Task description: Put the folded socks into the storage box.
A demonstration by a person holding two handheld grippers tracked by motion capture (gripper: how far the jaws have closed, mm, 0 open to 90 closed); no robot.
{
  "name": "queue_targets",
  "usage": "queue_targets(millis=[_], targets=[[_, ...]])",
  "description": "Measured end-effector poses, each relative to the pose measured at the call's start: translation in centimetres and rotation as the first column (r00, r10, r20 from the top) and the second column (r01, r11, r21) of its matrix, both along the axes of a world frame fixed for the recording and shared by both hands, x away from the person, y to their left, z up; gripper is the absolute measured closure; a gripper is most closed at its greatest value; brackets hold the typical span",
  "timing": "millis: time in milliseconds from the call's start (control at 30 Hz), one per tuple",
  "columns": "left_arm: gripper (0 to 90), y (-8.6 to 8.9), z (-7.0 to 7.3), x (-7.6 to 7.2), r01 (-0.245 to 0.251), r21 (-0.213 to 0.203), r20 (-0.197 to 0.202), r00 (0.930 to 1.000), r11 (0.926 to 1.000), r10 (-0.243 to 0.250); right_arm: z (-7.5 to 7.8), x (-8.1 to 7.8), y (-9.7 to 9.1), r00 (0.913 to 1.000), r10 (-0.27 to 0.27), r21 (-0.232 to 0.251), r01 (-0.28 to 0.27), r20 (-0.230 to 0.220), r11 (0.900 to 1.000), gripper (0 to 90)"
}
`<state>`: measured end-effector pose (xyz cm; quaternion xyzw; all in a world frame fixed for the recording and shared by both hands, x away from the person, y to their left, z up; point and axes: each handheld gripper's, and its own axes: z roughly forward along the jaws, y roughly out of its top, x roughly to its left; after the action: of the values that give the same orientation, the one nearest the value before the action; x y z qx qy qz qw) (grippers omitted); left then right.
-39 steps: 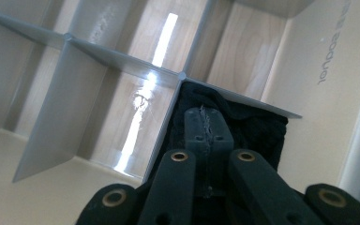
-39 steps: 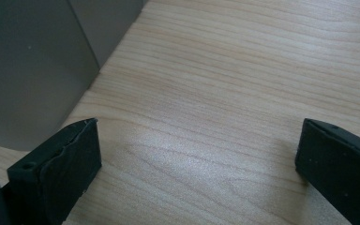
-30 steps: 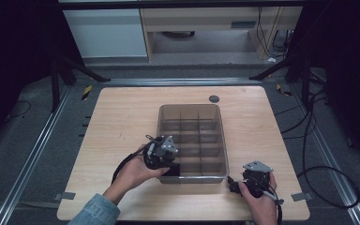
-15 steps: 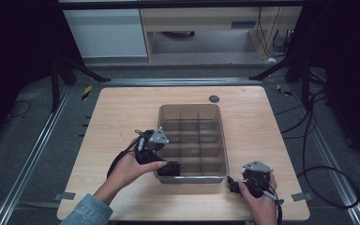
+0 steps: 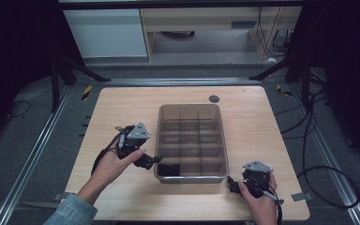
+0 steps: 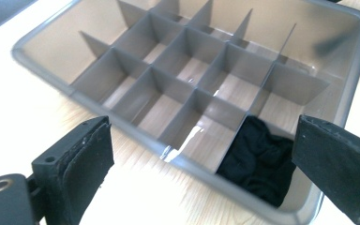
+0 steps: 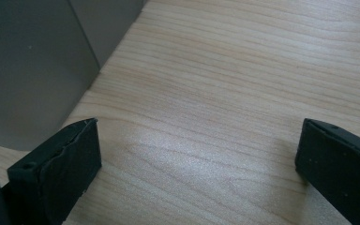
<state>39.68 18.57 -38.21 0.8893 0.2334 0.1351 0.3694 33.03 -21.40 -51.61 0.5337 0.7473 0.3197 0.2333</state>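
Both claws gape empty; black cloth (image 6: 258,161) lies in the tray (image 6: 42,51) beyond left claw (image 6: 206,173).

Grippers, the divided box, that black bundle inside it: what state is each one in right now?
Left gripper: open, holding nothing, beside the box.
Right gripper: open, empty, over bare table.
Divided box: upright, lidless, most compartments empty.
Black cloth: crumpled in one corner compartment, near the left gripper.

a light wooden table (image 5: 122,101) stands on dark grey floor (image 5: 23,140). behind it sit a white cabinet (image 5: 105,33) and a pale shelf unit (image 5: 201,23), perhaps wooden. black cables (image 5: 309,136) trail at right.
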Motion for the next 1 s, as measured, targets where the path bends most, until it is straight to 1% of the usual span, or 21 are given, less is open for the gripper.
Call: queue_targets(millis=[67,133,200,233,267,400,467,533,600,667,767,933,967,1000], targets=[[4.4,0.9,0.0,0.1,-0.018,0.018,0.008,0.9998,0.9997,0.018,0.0,0.0,0.0,1.0000,0.000,0.000,0.000,0.000,1.0000,0.8],[4.5,1.6,0.0,0.1,-0.029,0.021,0.009,0.9995,0.9993,0.029,0.0,0.0,0.0,1.0000,-0.001,0.001,0.001,0.000,1.0000,0.8],[4.4,2.5,-0.2,0.1,-0.044,0.019,0.011,0.9990,0.9989,0.043,0.0,0.0,0.0,1.0000,-0.001,0.001,0.001,0.000,1.0000,0.8],[4.4,3.3,-0.5,0.2,-0.063,0.014,0.012,0.9980,0.9979,0.063,0.0,0.0,0.0,1.0000,0.000,0.001,0.000,0.000,1.0000,0.8],[4.5,3.3,-0.5,0.2,-0.063,0.014,0.012,0.9980,0.9979,0.063,0.0,0.0,0.0,1.0000,0.000,0.001,0.000,0.000,1.0000,0.8],[4.5,5.8,-1.4,0.2,-0.111,0.015,0.010,0.9938,0.9937,0.111,0.0,0.0,0.0,1.0000,-0.002,0.001,0.002,-0.001,1.0000,0.7],[4.5,6.1,-1.6,0.1,-0.117,0.018,0.011,0.9932,0.9930,0.116,0.0,0.0,0.0,1.0000,-0.002,0.001,0.002,-0.001,1.0000,0.8],[4.5,6.8,-2.2,0.1,-0.132,0.037,0.018,0.9912,0.9906,0.131,0.0,0.0,0.0,1.0000,-0.002,0.001,0.002,-0.001,1.0000,0.8],[4.5,7.9,-2.8,0.0,-0.152,0.035,0.011,0.9884,0.9878,0.151,0.0,0.0,0.0,1.0000,-0.001,0.001,0.001,-0.001,1.0000,0.7],[4.6,8.2,-3.0,0.0,-0.159,0.036,0.009,0.9873,0.9866,0.159,0.0,0.0,0.0,1.0000,-0.002,0.001,0.002,-0.001,1.0000,0.7],[4.5,9.1,-3.8,0.0,-0.174,0.058,0.000,0.9848,0.9831,0.174,0.0,0.0,0.0,1.0000,0.000,0.000,0.000,-0.001,1.0000,0.7],[4.5,10.6,-5.0,0.2,-0.201,0.074,-0.016,0.9791,0.9768,0.203,0.0,0.0,0.0,1.0000,0.000,0.001,0.000,-0.001,1.0000,0.7],[4.5,11.1,-5.4,0.3,-0.215,0.072,-0.024,0.9759,0.9740,0.217,0.0,0.0,0.0,1.0000,0.000,0.000,0.000,-0.001,1.0000,0.7],[4.5,11.1,-5.4,0.3,-0.215,0.072,-0.024,0.9759,0.9740,0.217,0.0,0.0,0.0,1.0000,0.000,0.000,0.000,-0.001,1.0000,0.7]])
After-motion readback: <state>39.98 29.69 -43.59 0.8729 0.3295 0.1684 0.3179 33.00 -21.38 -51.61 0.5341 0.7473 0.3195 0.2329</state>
